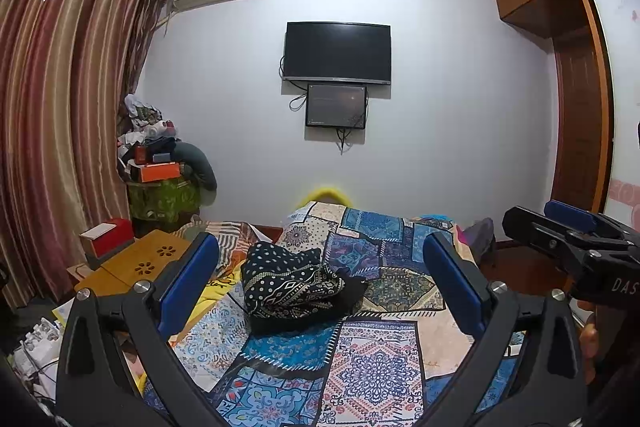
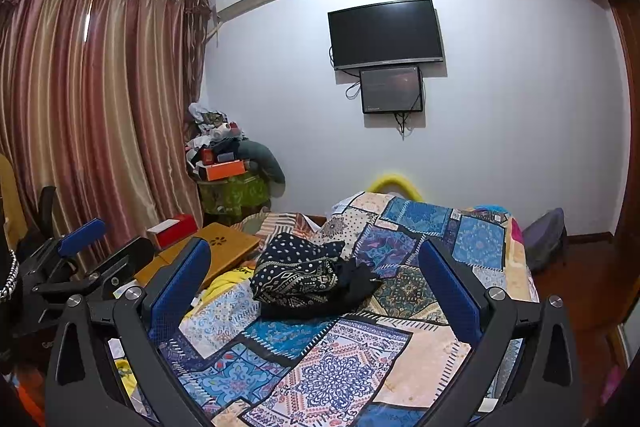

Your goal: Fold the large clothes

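Both mine wide, empty: left gripper (image 1: 320, 287), right gripper (image 2: 316, 291) | dark patterned garment (image 1: 292, 287) ahead | soft, floppy, I'd pinch an edge.

I am holding the left gripper (image 1: 320, 283) with its jaws spread wide above the patchwork bedspread (image 1: 372, 359). A black patterned garment (image 1: 292, 287) is lying bunched just ahead between the blue pads (image 1: 188, 279), untouched. The right gripper (image 1: 560, 227) is hovering off to the right.

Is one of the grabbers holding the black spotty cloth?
No, the black patterned garment lies in a heap on the patchwork bedspread, and the left gripper and right gripper are both open above it.
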Motion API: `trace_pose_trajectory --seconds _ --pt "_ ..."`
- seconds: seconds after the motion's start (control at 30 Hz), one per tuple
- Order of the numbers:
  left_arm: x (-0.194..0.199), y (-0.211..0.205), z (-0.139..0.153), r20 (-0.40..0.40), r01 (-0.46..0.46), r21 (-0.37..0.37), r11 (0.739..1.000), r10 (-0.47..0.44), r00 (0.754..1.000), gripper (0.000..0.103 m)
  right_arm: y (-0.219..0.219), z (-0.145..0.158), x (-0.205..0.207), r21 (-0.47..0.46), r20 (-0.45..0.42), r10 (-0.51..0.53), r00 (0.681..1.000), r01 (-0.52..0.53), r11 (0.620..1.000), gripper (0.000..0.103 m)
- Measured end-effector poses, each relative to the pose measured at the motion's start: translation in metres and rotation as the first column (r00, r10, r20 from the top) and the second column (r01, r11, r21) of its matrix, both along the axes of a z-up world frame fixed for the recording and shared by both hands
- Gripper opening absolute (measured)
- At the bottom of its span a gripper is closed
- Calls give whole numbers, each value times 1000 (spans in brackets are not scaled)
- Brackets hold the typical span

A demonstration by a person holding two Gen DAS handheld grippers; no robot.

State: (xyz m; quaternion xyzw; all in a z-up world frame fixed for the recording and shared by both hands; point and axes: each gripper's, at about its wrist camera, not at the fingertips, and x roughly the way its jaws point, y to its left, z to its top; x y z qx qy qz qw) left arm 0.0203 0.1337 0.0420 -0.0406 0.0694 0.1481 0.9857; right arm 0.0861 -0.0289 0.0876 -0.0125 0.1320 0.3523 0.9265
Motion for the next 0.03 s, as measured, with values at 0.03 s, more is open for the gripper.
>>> trace_pose_trajectory --seconds 0.03 --pt "0 1 0 -2 -2 -1 1000 2 1000 102 0 0 0 0 -1 0 1000 0 1000 103"
